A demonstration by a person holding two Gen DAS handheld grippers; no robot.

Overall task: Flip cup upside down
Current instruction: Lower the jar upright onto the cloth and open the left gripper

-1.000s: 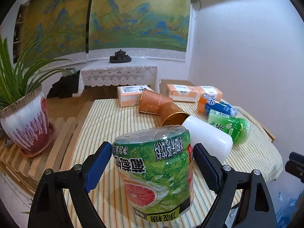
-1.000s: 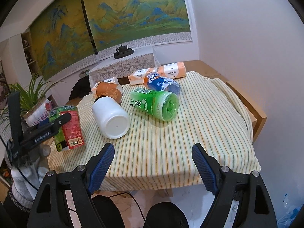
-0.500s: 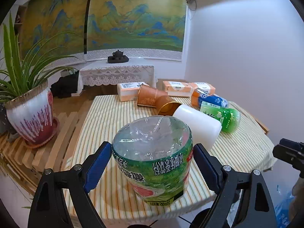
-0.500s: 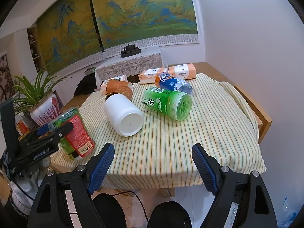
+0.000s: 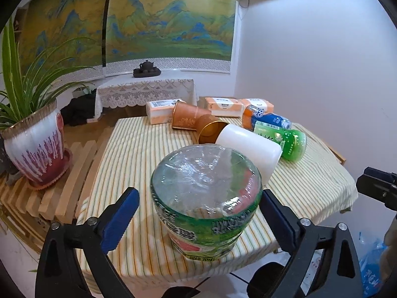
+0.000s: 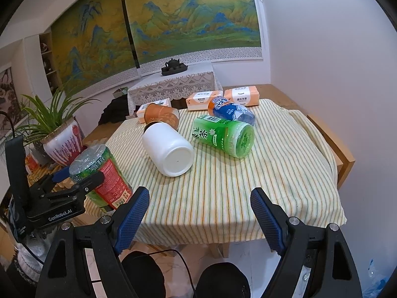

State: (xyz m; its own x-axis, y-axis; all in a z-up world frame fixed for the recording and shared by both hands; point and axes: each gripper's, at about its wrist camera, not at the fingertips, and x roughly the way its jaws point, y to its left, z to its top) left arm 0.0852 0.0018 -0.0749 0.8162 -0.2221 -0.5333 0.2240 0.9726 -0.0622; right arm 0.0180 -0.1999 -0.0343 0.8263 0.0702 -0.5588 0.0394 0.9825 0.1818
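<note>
Right gripper (image 6: 199, 211) spread wide, nothing between its fingers, off the table's (image 6: 248, 186) near edge. At the near left corner, left gripper (image 6: 74, 181) flanks the green-and-red cup (image 6: 104, 176), tilted, clear end up. White jar (image 6: 168, 149) lies mid-table.

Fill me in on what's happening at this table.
A person is working with two handheld tongs. The left tongs sit around a green grapefruit-label cup, which stands upside down at the near edge of the striped tablecloth; the left pad shows a gap, so the grip looks loosened. The right tongs are open and empty, held off the table's front edge. A white jar, a green bottle and paper cups lie on their sides.
</note>
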